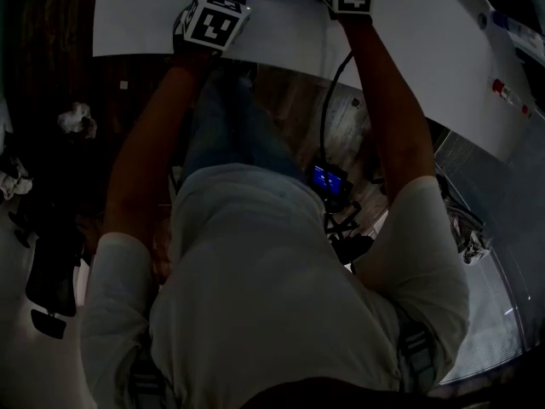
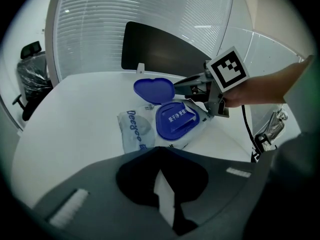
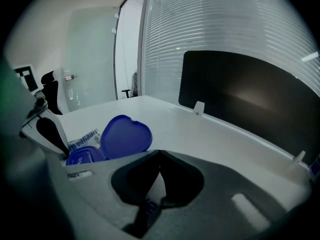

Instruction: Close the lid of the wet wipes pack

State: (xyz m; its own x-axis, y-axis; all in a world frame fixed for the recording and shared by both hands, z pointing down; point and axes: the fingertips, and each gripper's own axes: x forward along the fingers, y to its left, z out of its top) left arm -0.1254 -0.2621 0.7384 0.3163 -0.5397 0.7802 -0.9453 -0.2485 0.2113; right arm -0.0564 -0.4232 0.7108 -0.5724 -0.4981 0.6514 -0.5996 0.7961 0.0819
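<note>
Blue lid stands open on the wipes pack, mid-desk.
Right claw at the lid's edge, left claw short of the pack, both pinched shut, empty. Best tip the lid forward, then press flat till it seats. No wipe shows in the pack.
</note>
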